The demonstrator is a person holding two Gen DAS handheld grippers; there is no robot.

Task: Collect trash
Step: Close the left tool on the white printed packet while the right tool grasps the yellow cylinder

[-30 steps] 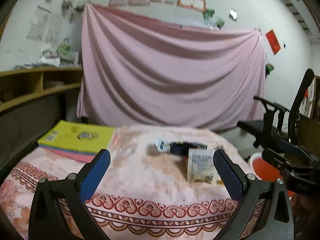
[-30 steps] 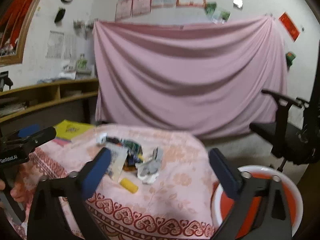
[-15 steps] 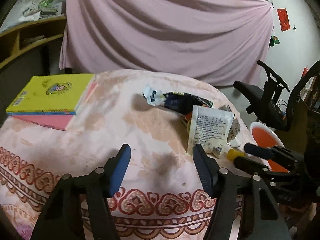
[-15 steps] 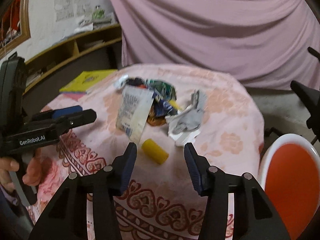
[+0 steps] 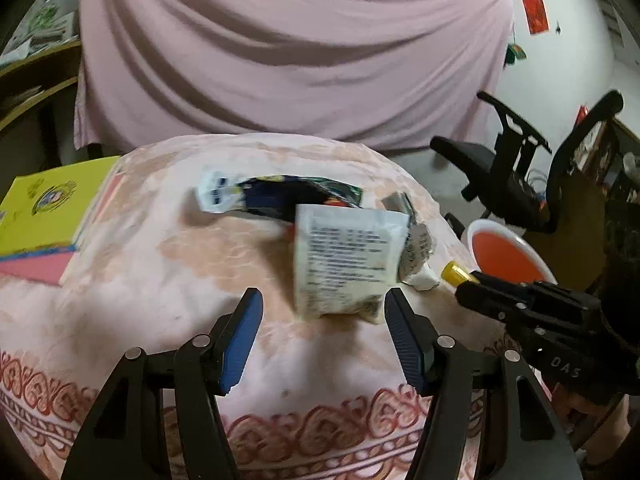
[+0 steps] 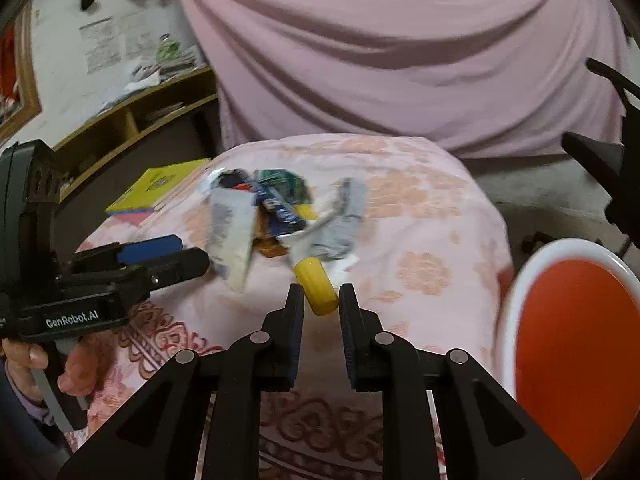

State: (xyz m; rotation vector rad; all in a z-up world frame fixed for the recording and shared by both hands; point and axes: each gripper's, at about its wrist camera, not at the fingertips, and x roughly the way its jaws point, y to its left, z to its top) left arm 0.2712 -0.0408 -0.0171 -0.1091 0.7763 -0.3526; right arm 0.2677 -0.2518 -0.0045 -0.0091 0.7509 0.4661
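A pile of trash lies on the pink-clothed table: a white printed packet, a dark wrapper, crumpled grey foil and a yellow cylinder. My left gripper is open, just in front of the white packet, which also shows in the right wrist view. My right gripper is narrowly open, its fingers on either side of the near end of the yellow cylinder, apparently just clear of it. The cylinder's tip also shows in the left wrist view.
An orange bin with a white rim stands right of the table, also in the left wrist view. A yellow book lies on the table's left. A black office chair stands behind the bin. A pink sheet hangs behind.
Both grippers moved forward toward the trash. The right gripper narrowed from wide open and now straddles the yellow cylinder. The left gripper came up to the white packet.
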